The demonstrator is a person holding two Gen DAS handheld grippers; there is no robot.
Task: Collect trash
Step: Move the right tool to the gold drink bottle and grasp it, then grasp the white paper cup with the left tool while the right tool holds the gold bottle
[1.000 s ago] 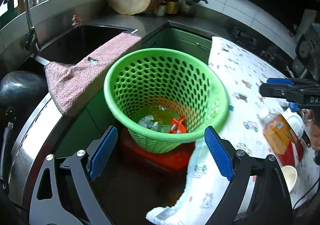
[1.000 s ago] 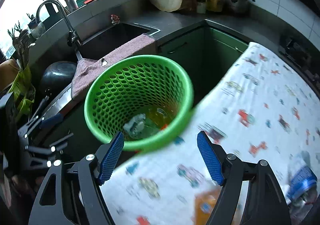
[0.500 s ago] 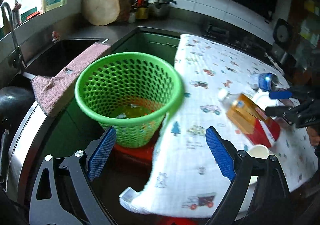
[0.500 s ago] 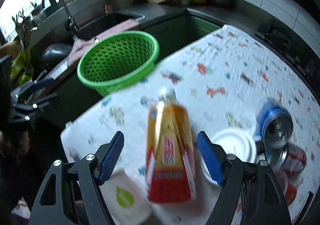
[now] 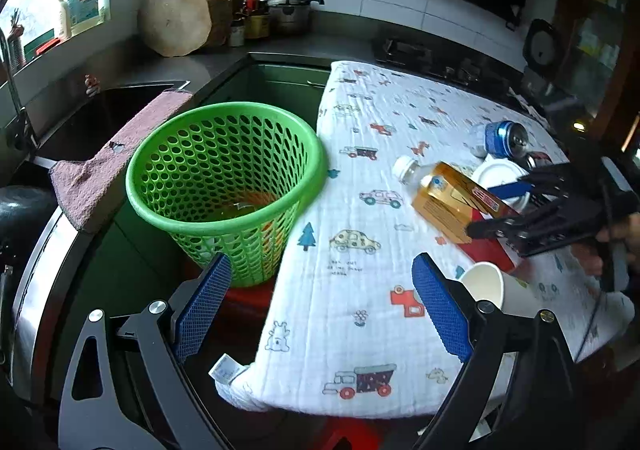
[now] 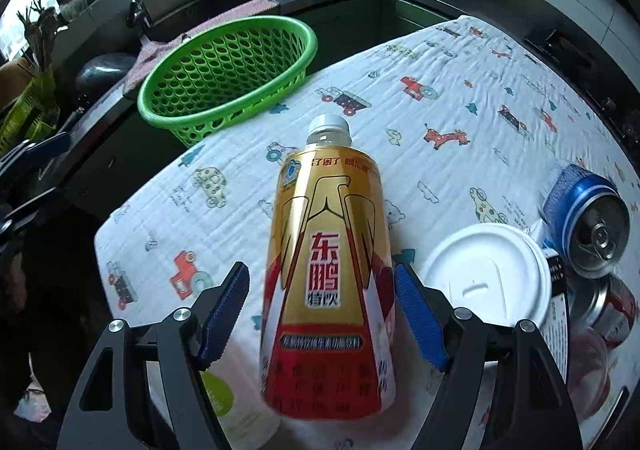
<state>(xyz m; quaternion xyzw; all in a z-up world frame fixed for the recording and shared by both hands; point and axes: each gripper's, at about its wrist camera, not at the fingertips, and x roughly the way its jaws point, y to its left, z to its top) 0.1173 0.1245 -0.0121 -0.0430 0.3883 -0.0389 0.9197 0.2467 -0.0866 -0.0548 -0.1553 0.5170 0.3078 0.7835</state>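
Presently: right gripper [image 6: 320, 314] spread astride the bottle [image 6: 326, 278], pads seemingly clear; it lies near the table's [image 6: 460, 61] front edge. Next: close, carry to basket [image 6: 228, 73]. Left gripper [image 5: 320, 310] spread, empty.

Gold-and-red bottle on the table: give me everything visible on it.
The bottle is clear plastic with a white screw cap, wrapped in a glossy gold label turning red toward the base, with Chinese lettering. It lies on its side on the printed tablecloth, cap toward the green basket. The right gripper straddles its lower body; the blue fingers look apart from it, though contact on the right side is unclear.
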